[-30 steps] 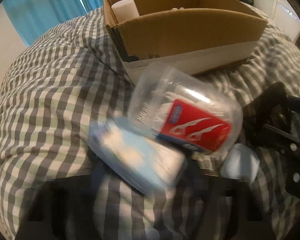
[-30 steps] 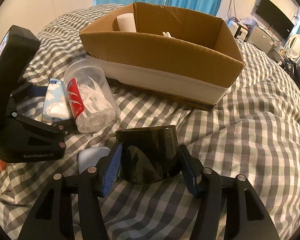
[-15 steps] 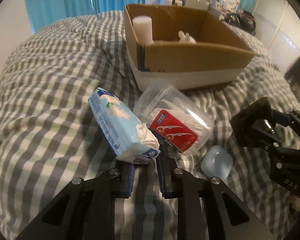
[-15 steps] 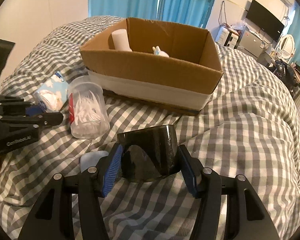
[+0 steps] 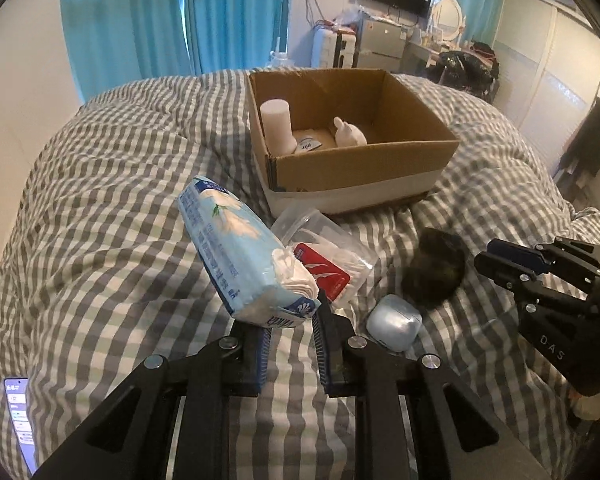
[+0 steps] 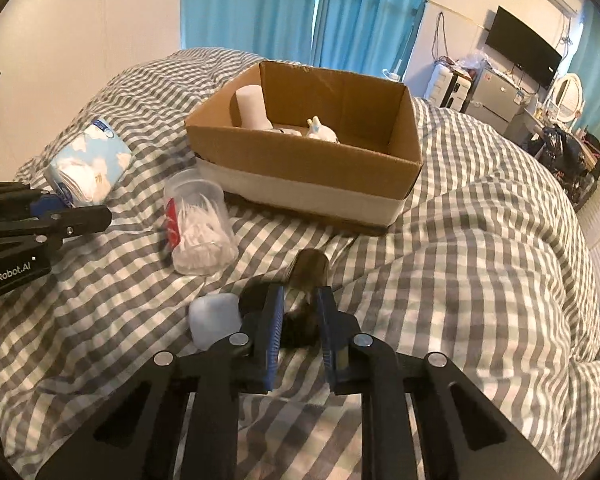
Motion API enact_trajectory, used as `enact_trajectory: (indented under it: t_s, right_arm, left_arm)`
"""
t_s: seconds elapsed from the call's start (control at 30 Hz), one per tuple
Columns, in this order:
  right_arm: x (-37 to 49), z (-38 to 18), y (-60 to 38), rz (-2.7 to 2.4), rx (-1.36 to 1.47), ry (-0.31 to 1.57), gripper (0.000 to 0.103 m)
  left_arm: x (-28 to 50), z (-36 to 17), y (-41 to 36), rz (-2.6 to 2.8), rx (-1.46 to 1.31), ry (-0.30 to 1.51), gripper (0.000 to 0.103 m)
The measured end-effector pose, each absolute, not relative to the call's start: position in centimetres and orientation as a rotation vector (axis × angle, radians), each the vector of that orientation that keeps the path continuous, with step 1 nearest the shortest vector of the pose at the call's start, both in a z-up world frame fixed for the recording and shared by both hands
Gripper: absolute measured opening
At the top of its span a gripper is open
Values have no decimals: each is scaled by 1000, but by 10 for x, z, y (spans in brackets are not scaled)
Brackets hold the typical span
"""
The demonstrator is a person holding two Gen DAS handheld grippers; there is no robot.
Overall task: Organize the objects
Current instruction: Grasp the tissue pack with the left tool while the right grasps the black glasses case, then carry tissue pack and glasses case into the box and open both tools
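A: Item one, left tool [image 5: 291,322]?
B: Clamped on the near end of a pale blue tissue pack [image 5: 240,252], which is lifted clear of the checked bed cover [image 5: 100,248] and tilts up and away from the tool. Blue print runs along its side; I cannot read it.

A: Item two, right tool [image 6: 299,312]?
B: Jaws closing, with a dark, blurred object [image 6: 304,280] between the blue pads. Whether the pads press it firmly I cannot tell. It sits low over the bed cover, in front of the cardboard box [image 6: 312,168].

A: Loose items on the bed?
B: A clear tub of white floss picks with a red label [image 6: 198,226], lying just left of the right tool and just before the box. A small pale blue case [image 6: 214,316], beside the right tool's left finger. A phone [image 5: 18,408] with a lit screen, at the left edge of the left wrist view.

A: In the box?
B: A white cylinder [image 5: 277,126] standing in the left corner, a small white figure [image 5: 348,134], and a flat white item between them, its print not legible.

A: Legible writing?
B: "GenRobot.AI" on the left tool's body; "DAS" on the right tool's.
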State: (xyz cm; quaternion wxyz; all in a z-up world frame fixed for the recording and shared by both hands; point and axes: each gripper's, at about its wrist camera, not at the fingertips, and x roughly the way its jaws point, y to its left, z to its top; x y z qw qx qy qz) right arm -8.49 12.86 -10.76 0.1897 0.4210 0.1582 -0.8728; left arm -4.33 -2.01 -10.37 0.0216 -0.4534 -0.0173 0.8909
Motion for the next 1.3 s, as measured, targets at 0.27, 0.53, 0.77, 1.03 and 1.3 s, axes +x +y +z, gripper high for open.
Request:
enact_trajectory:
  t_s: [0.27,0.53,0.77,1.03,1.3]
  right_arm:
    - [-82,-102,134,-2469,1173,397,21]
    - [-105,-121,123,-2442,1247,432,54]
    - [-145,-149,113,-2389,1377,457,60]
    - [-151,-167,109,-2340,1437,456,21]
    - [-123,-126,110,-2390,1285,503,8]
  left_arm:
    - [-36,-101,-26,2779,-1396,-76,19]
    - [-55,-114,-29,2774,-1433,-76,19]
    - [-74,-118,-27,2761,-1431,-66,19]
    - [-77,-116,-23,2747,-1422,-62,19]
    - [-66,-89,-21,2774,-1347,-64,19]
